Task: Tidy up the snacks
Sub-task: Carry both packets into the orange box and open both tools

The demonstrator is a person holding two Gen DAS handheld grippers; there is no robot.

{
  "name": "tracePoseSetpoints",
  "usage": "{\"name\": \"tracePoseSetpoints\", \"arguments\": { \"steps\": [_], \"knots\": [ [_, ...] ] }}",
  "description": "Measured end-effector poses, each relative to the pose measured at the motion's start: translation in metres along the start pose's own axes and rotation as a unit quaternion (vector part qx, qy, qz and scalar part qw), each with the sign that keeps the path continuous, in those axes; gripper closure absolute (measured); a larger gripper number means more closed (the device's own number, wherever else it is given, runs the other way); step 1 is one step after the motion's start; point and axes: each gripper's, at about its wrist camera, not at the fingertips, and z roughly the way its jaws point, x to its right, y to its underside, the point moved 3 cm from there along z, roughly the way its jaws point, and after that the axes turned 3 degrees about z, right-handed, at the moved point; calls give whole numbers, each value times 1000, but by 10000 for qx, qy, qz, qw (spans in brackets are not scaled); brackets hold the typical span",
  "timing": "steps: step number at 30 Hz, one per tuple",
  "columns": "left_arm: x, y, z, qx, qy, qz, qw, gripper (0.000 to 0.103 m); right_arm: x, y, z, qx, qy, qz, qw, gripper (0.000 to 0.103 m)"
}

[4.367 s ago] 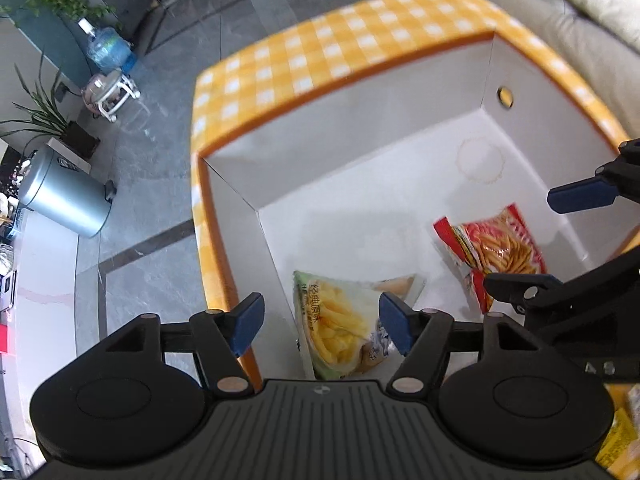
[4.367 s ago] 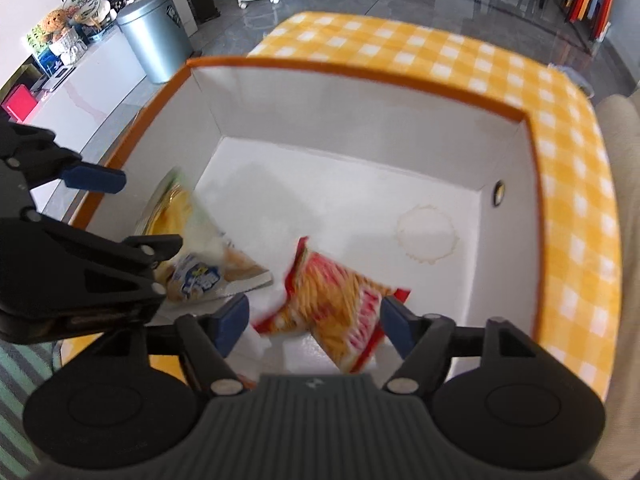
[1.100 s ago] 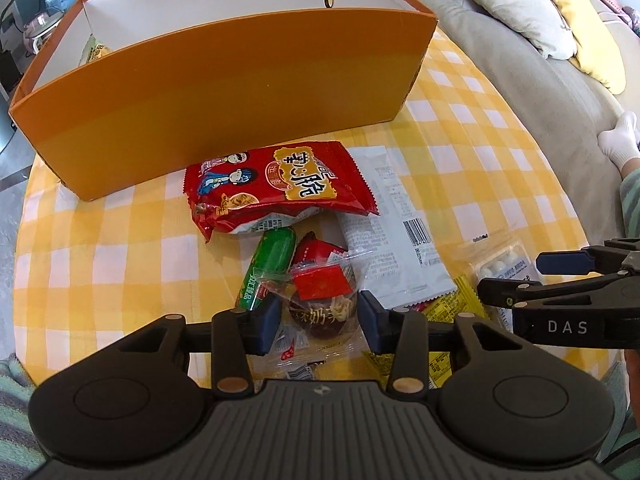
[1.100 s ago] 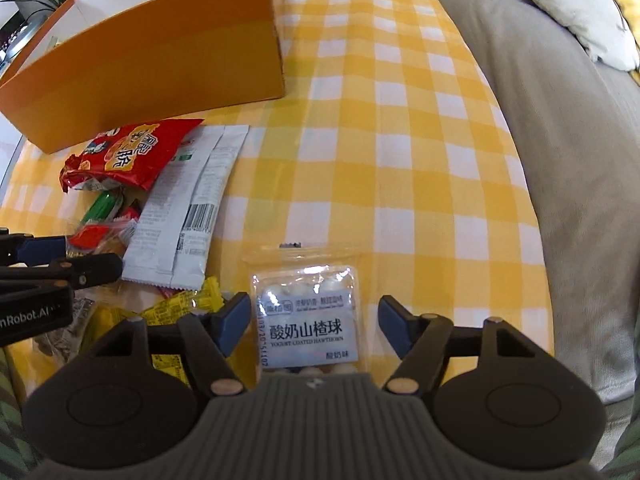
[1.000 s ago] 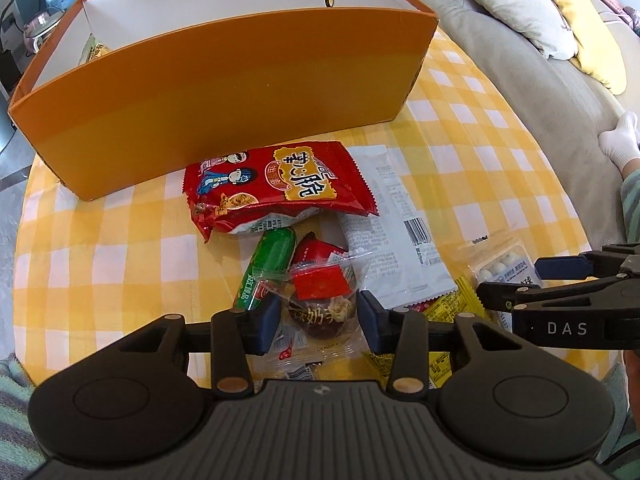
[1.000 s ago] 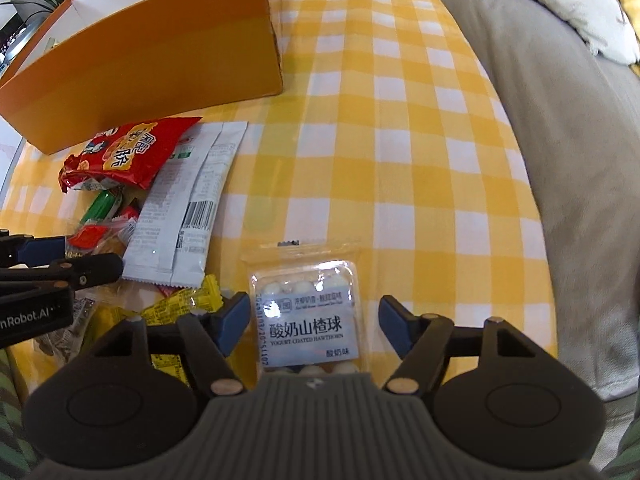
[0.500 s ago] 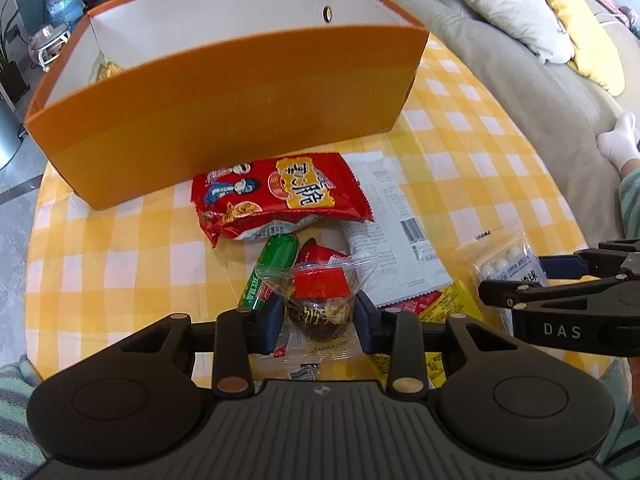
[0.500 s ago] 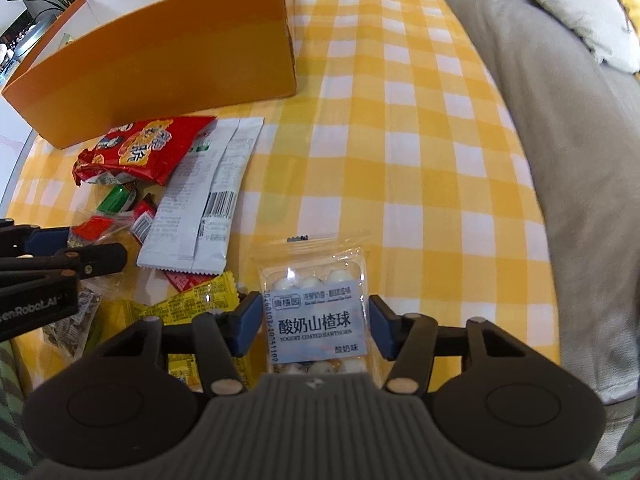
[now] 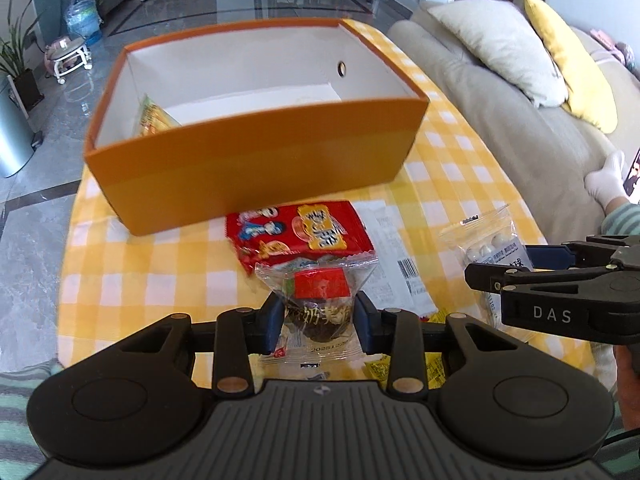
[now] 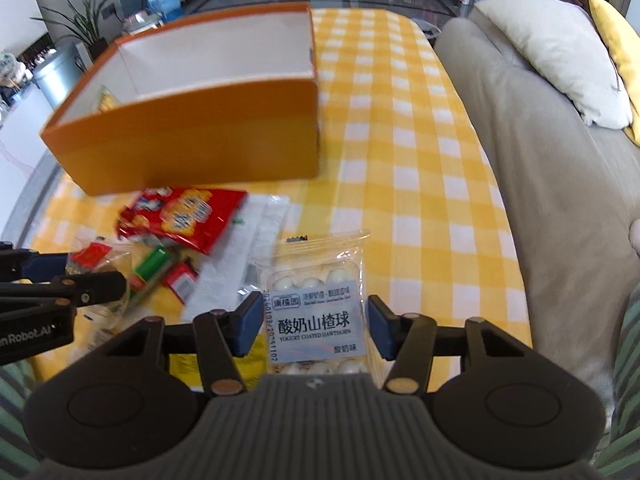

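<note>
A: Both packets are off the cloth since a second ago. The left gripper (image 9: 316, 322) has just been closing; its pads now press a clear-wrapped dark sweet (image 9: 318, 300) with a red label, lifted over the near edge of the table (image 9: 96, 276). The right gripper (image 10: 312, 326) has likewise just been closing, and clamps the yogurt hawthorn ball pack (image 10: 314, 312) by its sides.

B: Box status?

A: The orange box (image 9: 256, 168) sits toward the far edge. One yellow-green bag (image 9: 154, 120) leans in its left corner; the rest of the floor I can see is bare white. Its near part is hidden by the front wall.

B: So early going.

A: I judge so. Left on the cloth, near the box's front wall: the red crisp bag (image 9: 300, 240), a white sachet (image 9: 394, 264), a green tube (image 10: 154, 262), and yellow wrappers (image 9: 404, 364) at the near edge.

B: Next?

A: Likely carry both held packets over the front wall and drop them in. Then the remaining loose snacks, a pair per trip.
</note>
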Motion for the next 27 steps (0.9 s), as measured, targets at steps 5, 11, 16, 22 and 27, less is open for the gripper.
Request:
{"name": "tracePoseSetpoints", "arguments": {
  "steps": [5, 11, 16, 22, 27],
  "knots": [
    [-9, -9, -15, 202, 37, -102, 9997, 62, -14, -12, -17, 234, -158, -121, 9995, 50],
    [-15, -27, -34, 553, 23, -6, 9985, 62, -28, -33, -34, 508, -390, -261, 9976, 50],
    [-15, -42, -46, 830, 15, 142, 9964, 62, -34, -53, -44, 672, -636, -239, 9954, 50],
    [-20, -58, -50, 1016, -61, 287, 9944, 62, -36, -80, -49, 798, -971, -161, 9919, 50],
    [-30, -82, -50, 1164, -206, 317, 9925, 62, -42, -114, -51, 879, -1239, -102, 9883, 50]
  ]
}}
